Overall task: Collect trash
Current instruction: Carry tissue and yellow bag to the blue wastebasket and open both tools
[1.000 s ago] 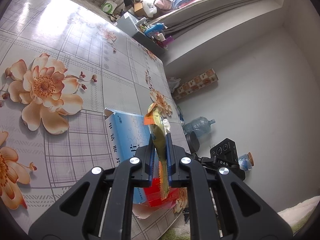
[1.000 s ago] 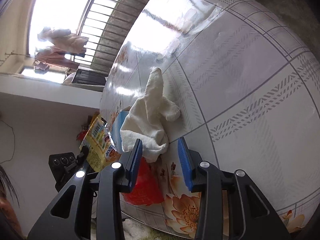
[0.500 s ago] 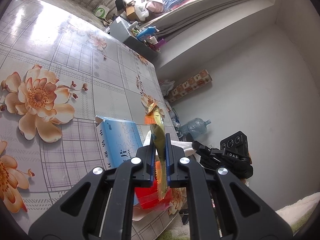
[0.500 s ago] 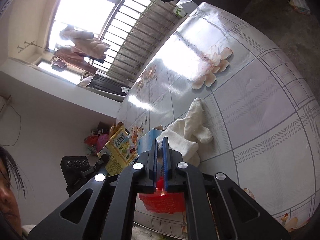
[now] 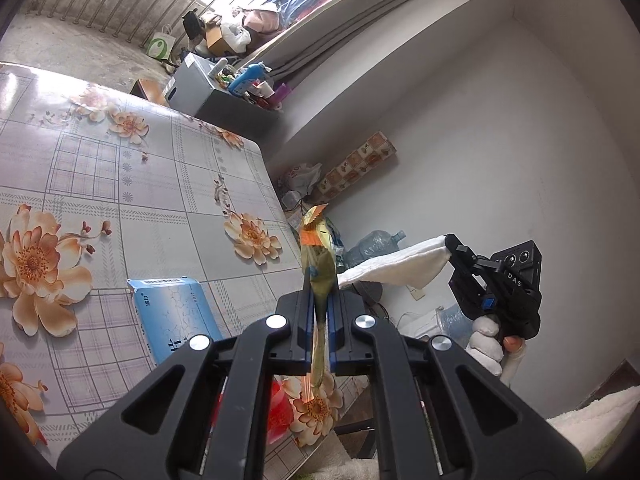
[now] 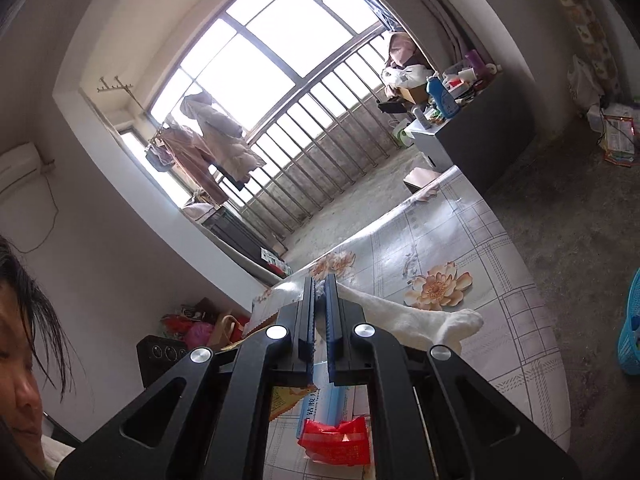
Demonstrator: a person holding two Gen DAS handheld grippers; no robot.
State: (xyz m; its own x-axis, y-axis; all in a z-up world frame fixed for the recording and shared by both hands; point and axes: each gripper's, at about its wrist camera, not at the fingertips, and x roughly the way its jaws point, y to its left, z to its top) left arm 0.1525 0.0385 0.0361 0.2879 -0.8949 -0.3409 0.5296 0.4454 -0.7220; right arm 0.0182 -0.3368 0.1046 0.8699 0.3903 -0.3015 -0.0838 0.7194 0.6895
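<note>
Left hand-held gripper [image 5: 319,312] clamps the yellow snack wrapper [image 5: 318,264]; right hand-held gripper [image 6: 319,316] clamps the white cloth [image 6: 416,320]. Carry both clear of the bench [image 5: 160,208] without slackening.

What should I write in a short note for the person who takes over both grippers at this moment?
Left gripper: shut on the yellow snack wrapper, lifted off the table.
Right gripper: shut on the white cloth, also in the air.
On the table: blue tissue box and red wrapper near the edge.
Done: two pieces picked up.
Left: drop both off, then probably collect the red wrapper.
</note>
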